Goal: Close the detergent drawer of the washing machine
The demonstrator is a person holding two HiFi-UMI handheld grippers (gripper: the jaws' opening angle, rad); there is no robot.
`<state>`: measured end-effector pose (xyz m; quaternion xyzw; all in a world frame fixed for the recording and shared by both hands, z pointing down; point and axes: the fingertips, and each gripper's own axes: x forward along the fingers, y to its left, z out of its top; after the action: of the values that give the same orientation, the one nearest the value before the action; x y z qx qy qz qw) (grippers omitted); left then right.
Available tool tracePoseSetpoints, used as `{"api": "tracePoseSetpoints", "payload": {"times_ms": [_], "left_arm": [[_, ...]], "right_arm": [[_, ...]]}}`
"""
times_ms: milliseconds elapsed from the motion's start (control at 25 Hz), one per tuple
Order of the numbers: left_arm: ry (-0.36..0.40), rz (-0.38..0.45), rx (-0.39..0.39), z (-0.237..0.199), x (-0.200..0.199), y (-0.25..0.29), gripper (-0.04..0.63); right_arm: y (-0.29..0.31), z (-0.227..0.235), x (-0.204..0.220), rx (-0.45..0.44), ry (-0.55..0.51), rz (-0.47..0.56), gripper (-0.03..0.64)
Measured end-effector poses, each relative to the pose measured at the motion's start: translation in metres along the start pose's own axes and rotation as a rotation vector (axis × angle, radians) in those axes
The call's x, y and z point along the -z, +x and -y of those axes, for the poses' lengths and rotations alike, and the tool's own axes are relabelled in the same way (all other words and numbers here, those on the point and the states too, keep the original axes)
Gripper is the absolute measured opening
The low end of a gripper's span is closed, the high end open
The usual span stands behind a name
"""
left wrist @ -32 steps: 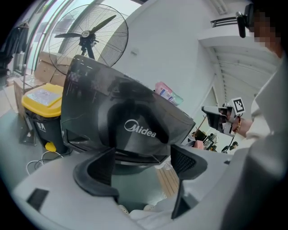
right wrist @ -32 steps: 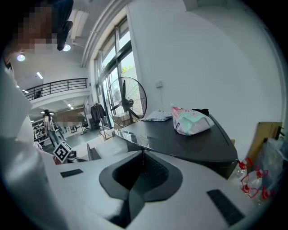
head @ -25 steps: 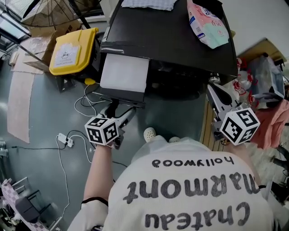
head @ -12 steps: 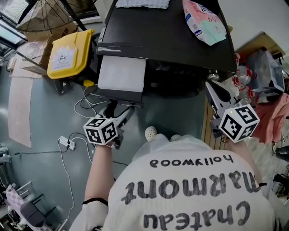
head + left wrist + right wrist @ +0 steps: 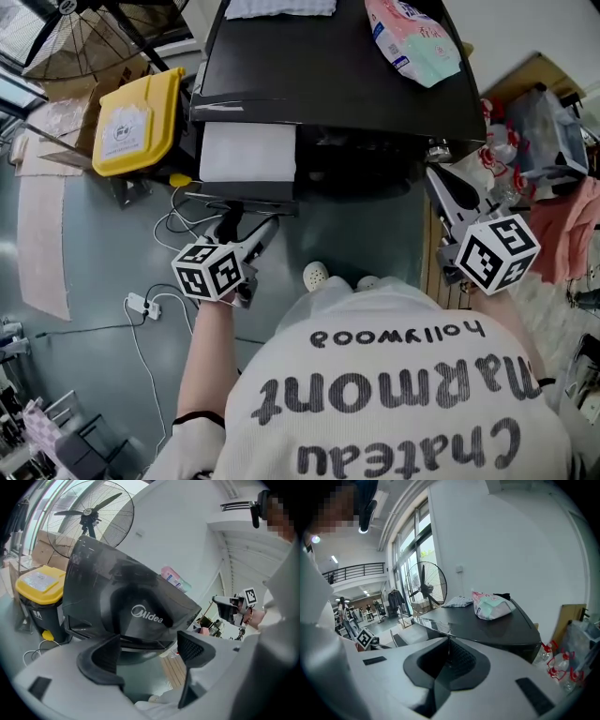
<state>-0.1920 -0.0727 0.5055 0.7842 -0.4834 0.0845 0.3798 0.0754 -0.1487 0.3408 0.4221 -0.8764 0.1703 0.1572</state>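
Observation:
The black washing machine stands ahead, its Midea-marked front filling the left gripper view. Its detergent drawer sticks out at the upper left, white top exposed. My left gripper hovers just before the drawer's dark front panel, jaws open and empty; I cannot tell whether it touches. The same gripper frames the machine's lower front between its fingers. My right gripper stays shut and empty off the machine's right front corner. Seen from that gripper, the machine's top lies beyond.
A pink-and-green bag and a folded cloth lie on the machine. A yellow-lidded bin and a standing fan are to the left. Cables and a power strip trail on the floor. Bottles and clutter crowd the right.
The drawer's exposed white top looks slightly shorter than a second ago, with the left gripper still just before its front. The right gripper has hardly moved.

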Motion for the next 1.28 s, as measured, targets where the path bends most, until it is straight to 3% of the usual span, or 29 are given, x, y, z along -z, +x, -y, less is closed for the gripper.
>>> {"api": "tracePoseSetpoints", "payload": {"times_ms": [640, 1280], "left_arm": [[-0.012, -0.015, 0.043, -0.004, -0.013, 0.009, 0.374], [0.002, -0.008, 0.035, -0.008, -0.029, 0.024, 0.374]], "right_arm": [[0.002, -0.003, 0.001, 0.024, 0.01, -0.003, 0.031], [-0.001, 0.006, 0.016, 0.058, 0.05, -0.02, 0.031]]}}
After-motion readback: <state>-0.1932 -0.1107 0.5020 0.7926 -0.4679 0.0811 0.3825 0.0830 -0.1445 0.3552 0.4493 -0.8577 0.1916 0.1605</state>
